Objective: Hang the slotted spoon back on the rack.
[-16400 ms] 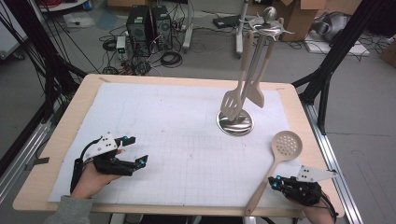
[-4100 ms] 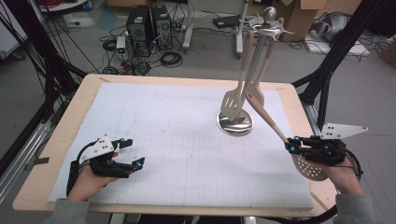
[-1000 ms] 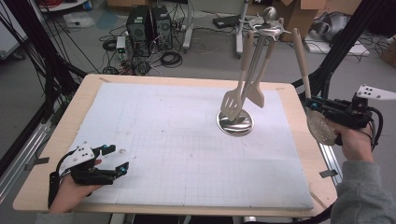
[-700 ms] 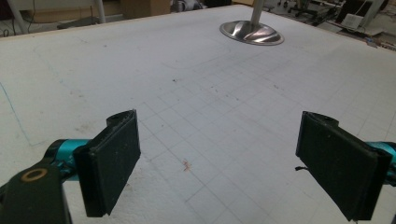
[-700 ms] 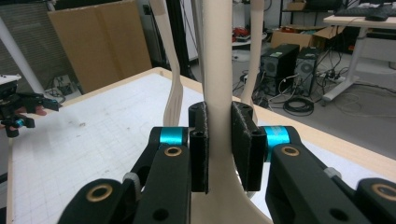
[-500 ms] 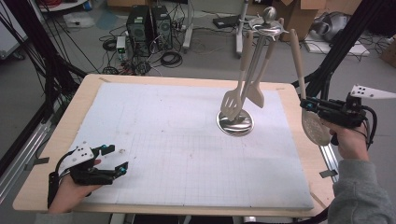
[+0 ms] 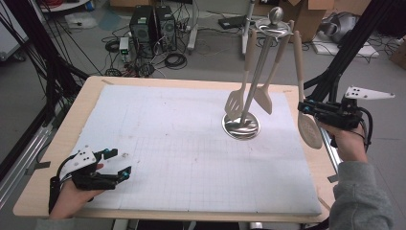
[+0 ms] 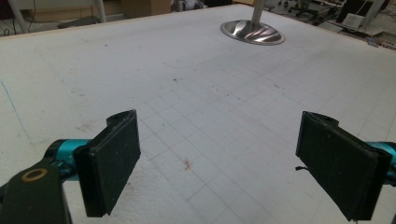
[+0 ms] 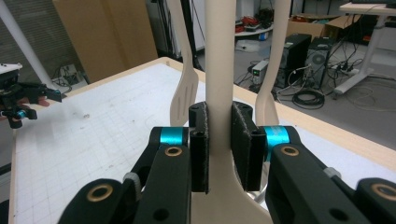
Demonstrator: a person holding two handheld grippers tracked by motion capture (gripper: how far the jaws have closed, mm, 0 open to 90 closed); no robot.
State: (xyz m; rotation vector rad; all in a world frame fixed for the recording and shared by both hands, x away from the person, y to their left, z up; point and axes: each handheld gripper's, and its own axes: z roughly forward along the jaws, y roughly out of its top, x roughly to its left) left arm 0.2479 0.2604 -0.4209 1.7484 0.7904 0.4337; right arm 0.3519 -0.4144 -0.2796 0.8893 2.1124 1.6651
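Right claw clamps the beige spoon upright beside the rack; left claw gapes empty

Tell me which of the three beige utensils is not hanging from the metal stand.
The skimmer spoon at the table's right edge: the right gripper clamps its handle, holding it upright, bowl down. The slotted turner and plain spatula hang from the stand.
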